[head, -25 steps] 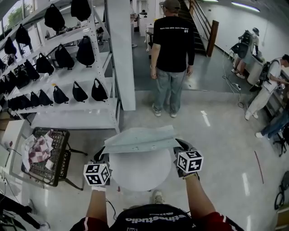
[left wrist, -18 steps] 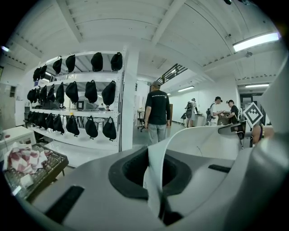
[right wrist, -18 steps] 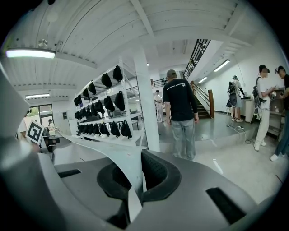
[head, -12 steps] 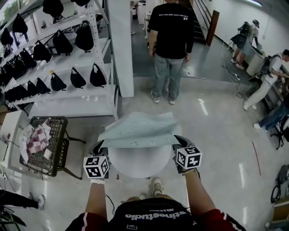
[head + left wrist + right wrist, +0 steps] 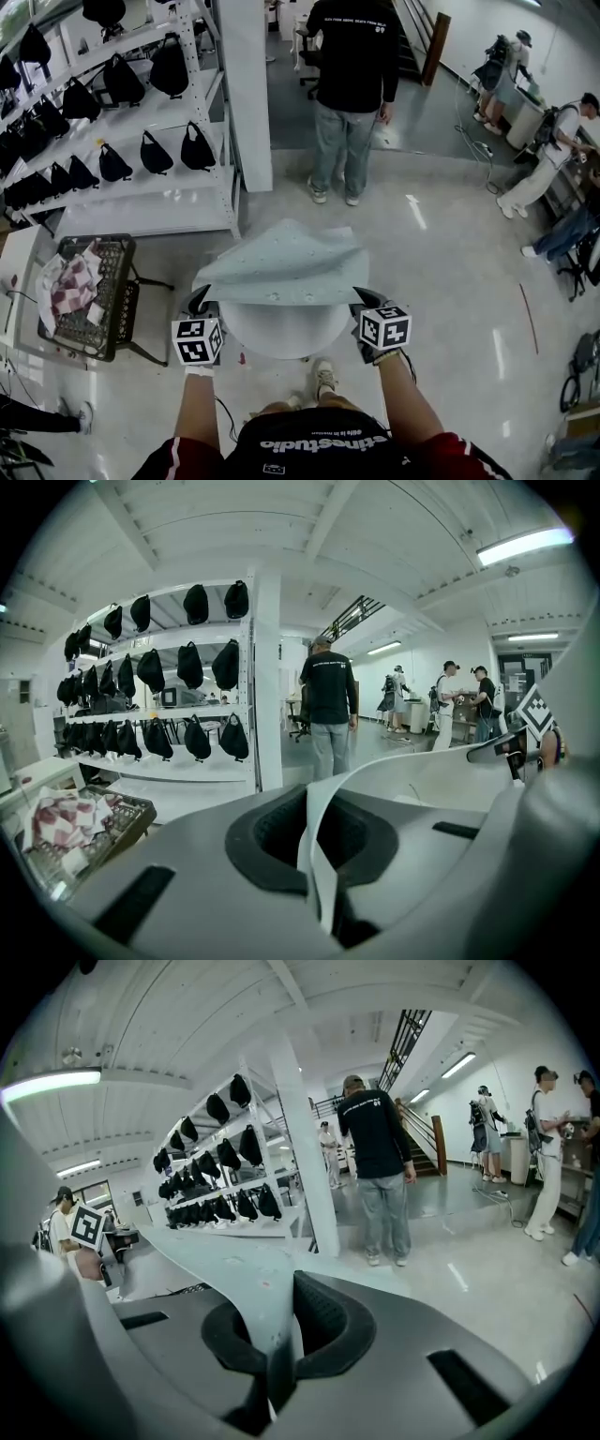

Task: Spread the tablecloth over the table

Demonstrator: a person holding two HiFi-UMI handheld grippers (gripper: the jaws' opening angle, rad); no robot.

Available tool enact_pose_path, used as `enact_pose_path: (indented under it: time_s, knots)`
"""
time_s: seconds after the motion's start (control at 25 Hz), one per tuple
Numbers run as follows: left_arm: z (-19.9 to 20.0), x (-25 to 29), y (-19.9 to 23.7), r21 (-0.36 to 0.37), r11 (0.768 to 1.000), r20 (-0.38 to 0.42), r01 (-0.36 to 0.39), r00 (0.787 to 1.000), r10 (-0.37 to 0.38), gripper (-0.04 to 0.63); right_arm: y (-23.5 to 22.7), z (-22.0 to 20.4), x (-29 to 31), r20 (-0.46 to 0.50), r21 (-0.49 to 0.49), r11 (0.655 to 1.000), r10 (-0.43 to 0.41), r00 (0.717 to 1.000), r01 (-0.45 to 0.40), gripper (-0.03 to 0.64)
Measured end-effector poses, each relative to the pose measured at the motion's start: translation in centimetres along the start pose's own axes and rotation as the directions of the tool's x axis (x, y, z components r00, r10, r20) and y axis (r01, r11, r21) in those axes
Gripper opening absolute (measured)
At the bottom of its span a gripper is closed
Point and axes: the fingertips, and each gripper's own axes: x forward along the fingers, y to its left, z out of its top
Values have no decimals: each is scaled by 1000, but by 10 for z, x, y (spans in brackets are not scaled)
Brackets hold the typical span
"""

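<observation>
The person wears a black top (image 5: 314,448) with white lettering and dark red sleeves (image 5: 169,461). The left tongs (image 5: 200,300) and right tongs (image 5: 361,296) have smooth grey shells, black textured pads (image 5: 328,1326) and a white cube (image 5: 385,327) bearing black square markers.

We note: tablecloth (image 5: 281,267) thin matt cloth, pale blue-grey, limp. Round table top (image 5: 281,337) smooth, white. Floor (image 5: 450,281) glossy, light streaks reflected. Basket (image 5: 117,309), left of frame, dark wire mesh. Shelving (image 5: 141,211), upper left, white-painted metal.
</observation>
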Motion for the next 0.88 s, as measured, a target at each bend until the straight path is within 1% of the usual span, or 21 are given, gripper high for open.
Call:
enact_pose_path:
  time_s: [0.12,0.28,0.64,0.76,0.88]
  knots:
    - [-9,-4,0,5,1000,-13,1,1000,-1,19,1,-11,2,-17,-1,1000,6,1000,-6,28]
    - [-29,-12,-1,-23,1000,-42,9,999,-10,20,5,-21,-1,-41,-35,999,-1,999,0,28]
    - [-63,-26,-9,-48,998,-84,37,996,-41,21,6,-47,-9,-96,-80,997,-13,995,6,28]
    - [-74,-30,-12,-60,996,-111,60,992,-66,23,5,-56,-14,-117,-113,993,-37,992,24,32]
    - [-83,-34,-13,-55,997,-135,61,989,-68,23,4,-65,-19,-141,-176,983,-83,987,57,58]
